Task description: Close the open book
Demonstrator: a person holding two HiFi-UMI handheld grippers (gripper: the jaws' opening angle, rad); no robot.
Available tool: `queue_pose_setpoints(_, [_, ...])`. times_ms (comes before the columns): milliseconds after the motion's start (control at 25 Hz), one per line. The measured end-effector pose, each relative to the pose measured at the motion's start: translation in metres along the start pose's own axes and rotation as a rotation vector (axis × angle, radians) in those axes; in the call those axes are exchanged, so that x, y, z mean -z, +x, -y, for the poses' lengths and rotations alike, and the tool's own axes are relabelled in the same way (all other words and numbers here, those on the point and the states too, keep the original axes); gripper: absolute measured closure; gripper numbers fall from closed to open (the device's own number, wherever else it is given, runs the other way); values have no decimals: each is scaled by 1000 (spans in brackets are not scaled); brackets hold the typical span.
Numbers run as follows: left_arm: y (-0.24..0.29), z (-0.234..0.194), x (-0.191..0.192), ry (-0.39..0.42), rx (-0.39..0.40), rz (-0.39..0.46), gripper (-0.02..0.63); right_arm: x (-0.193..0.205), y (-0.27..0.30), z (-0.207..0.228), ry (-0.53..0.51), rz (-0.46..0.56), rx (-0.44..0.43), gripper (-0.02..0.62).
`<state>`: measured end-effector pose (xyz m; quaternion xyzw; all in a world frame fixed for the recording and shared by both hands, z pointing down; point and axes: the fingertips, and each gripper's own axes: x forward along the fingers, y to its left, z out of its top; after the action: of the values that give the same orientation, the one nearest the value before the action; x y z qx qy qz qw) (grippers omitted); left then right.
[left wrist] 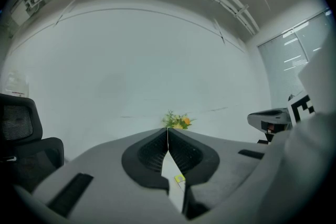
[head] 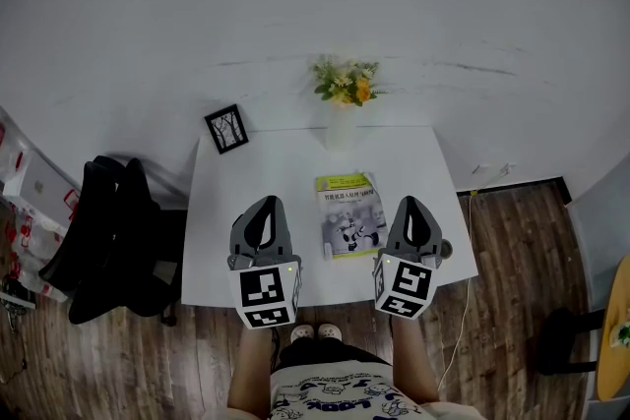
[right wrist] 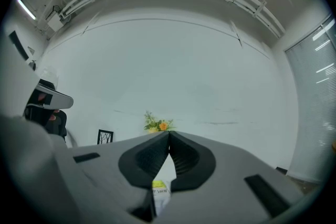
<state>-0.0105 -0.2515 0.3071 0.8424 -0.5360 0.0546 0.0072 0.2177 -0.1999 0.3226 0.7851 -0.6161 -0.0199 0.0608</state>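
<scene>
Book is seen flat between left gripper and right gripper, fingers pressed together on nothing; judged thin, light and floppy, best taken by a cover edge.

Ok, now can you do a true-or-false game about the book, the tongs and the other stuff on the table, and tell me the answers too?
1. The book lies on the table between the left tongs and the right tongs. True.
2. The left tongs are gripping the book. False: they are shut on nothing and sit beside the book.
3. The flowers stand at the far edge of the table. True.
4. The picture frame lies on top of the book. False: it stands at the table's far left corner, apart from the book.
5. The right tongs are shut. True.
</scene>
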Motion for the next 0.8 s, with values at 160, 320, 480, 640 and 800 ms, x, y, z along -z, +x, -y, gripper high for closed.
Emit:
queue_pose_setpoints(160, [2, 0, 0, -1, 3, 0, 583, 0, 2, 0, 5, 0, 1, 566])
queue_pose_setpoints(320, [2, -1, 0, -1, 5, -3, 583, -2, 3, 0, 6, 1, 2, 566])
queue_pose_setpoints(480, [3, -1, 0, 1, 9, -3, 583, -4, 2, 0, -2, 5, -1, 566])
queue_pose_setpoints(640, [3, -1, 0, 5, 9, -2, 583, -3, 3, 0, 0, 3, -4, 566])
queue_pose_setpoints(800, [4, -1, 1, 7, 9, -5, 583, -3, 3, 0, 1, 4, -7, 566])
